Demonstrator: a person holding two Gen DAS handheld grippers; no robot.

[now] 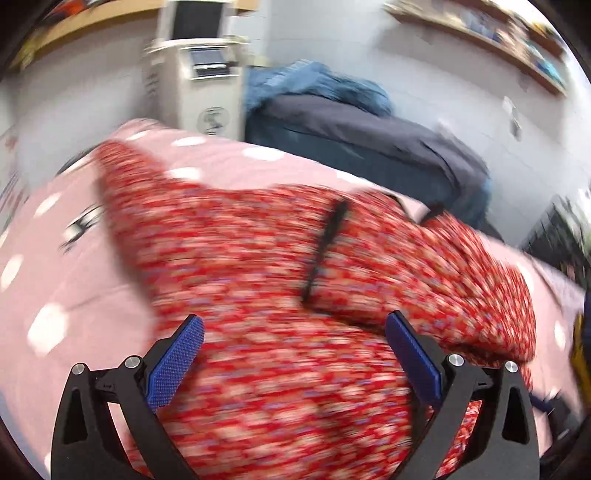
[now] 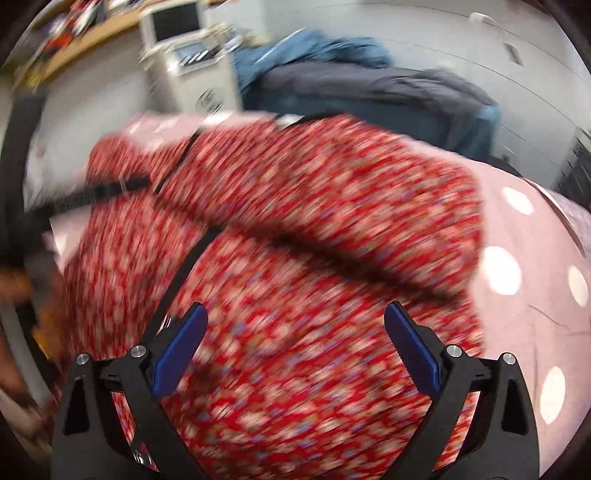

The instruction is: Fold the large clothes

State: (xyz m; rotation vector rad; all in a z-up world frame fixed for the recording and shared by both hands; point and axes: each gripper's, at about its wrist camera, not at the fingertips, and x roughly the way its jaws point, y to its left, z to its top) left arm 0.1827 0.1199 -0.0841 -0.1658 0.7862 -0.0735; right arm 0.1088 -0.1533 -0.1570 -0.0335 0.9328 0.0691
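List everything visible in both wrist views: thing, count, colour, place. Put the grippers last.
Patterned garment: one, red with pale flecks and black trim, spread and partly folded over on the pink cover.
Cover: one, pink with white dots, under the garment.
Pile of clothes: several items, dark grey and blue, behind the cover.
Machine with screen: one, cream, against the back wall, blurred.
Shelves: two, wooden, high on the wall; contents too blurred to name.
Left gripper: one, black with blue pads, open above the garment.
Right gripper: one, black with blue pads, open above the garment.
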